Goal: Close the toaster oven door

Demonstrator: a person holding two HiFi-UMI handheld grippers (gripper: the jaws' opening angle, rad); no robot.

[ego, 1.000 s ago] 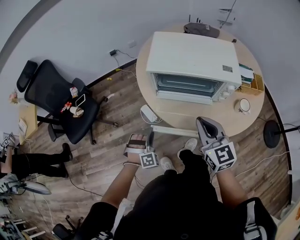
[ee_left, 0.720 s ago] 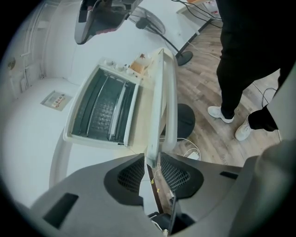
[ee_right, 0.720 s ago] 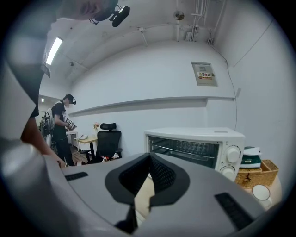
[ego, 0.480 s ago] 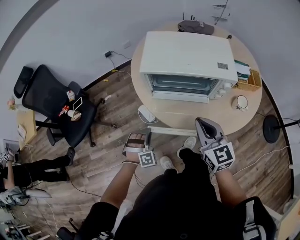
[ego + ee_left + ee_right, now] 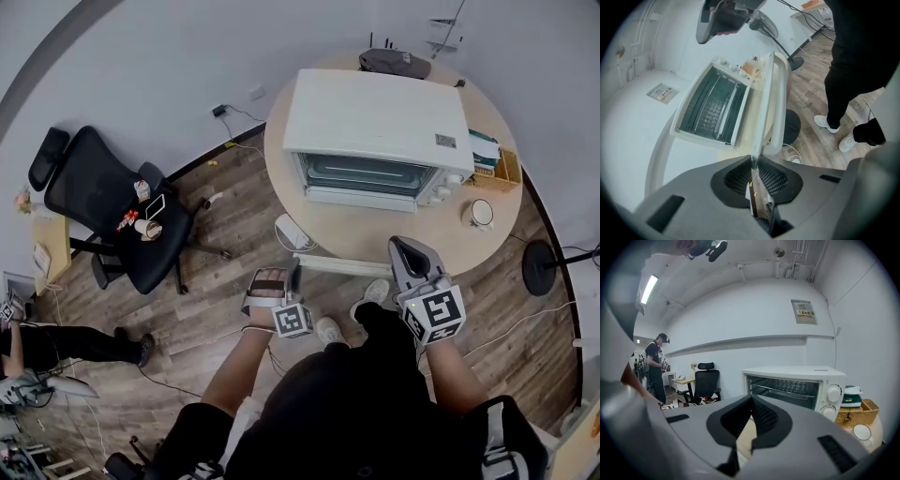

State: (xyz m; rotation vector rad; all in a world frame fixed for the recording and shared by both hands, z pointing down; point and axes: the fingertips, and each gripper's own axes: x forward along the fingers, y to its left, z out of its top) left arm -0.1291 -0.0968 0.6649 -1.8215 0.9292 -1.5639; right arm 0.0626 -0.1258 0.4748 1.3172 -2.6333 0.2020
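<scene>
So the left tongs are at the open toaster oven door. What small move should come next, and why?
Probably lift the left tongs in an arc toward the toaster oven, swinging the door up. They have just been closing and now pinch the door's front edge, while the door lies folded down.

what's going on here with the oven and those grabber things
A person stands at a round table with a claw in each hand, setting up to shut the white toaster oven. Its door hangs open toward them. The left claw has just been closing and now pinches the door's thin front edge. The right claw is shut on nothing and points at the oven from the right. The door has not been swung up yet.
</scene>
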